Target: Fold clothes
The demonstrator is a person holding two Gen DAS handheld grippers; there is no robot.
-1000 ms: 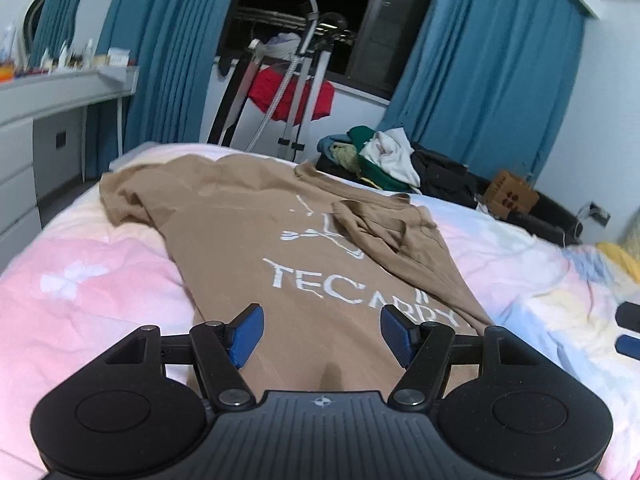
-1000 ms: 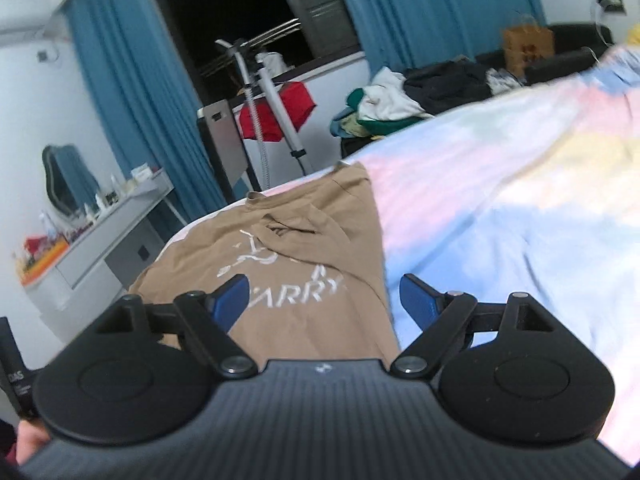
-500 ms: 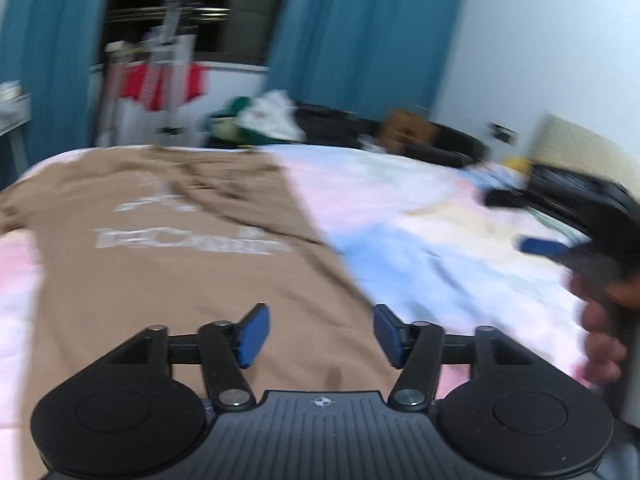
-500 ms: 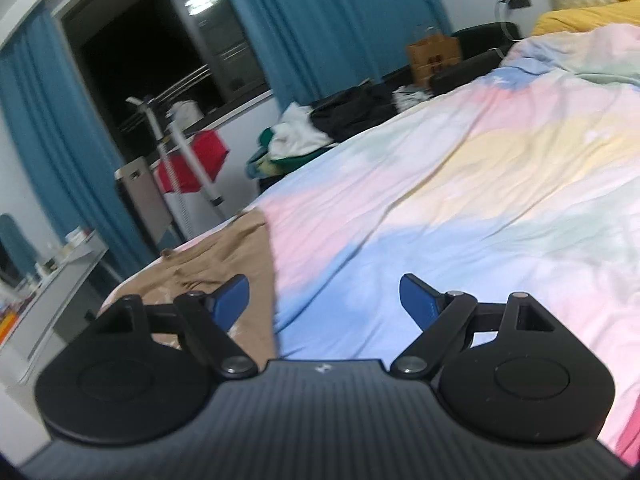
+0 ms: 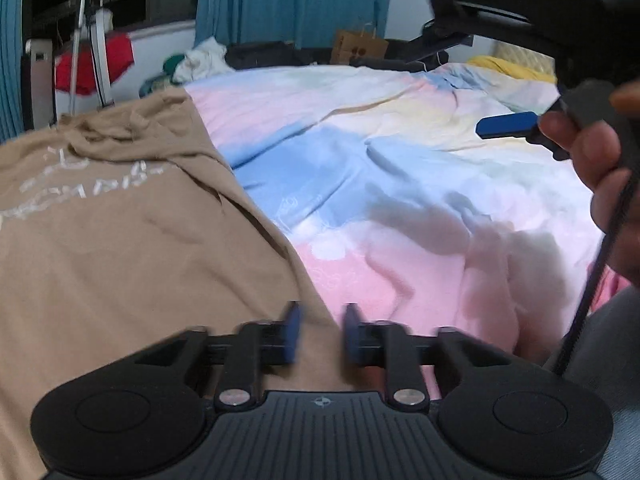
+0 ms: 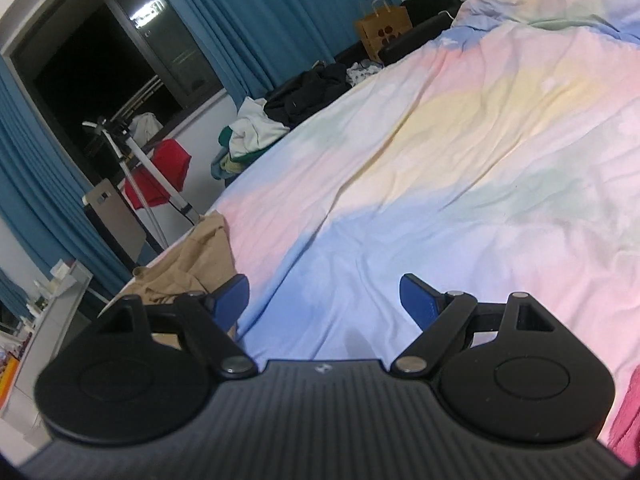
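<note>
Currently:
T-shirt: tan T-shirt lies flat on the bed, spread for folding.
Left gripper: jaws narrowed over its hem edge at 6 o'clock, likely to pinch.
Right gripper: jaws wide, empty, clear of the shirt.

The shirt lies on the bed, clothes pile behind it.

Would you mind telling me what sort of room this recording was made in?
Most likely a bedroom in a home. A bed with a pastel quilt fills the view, blue curtains frame a dark window, and a heap of clothes lies beyond the bed. A tan T-shirt is spread on the quilt.
</note>
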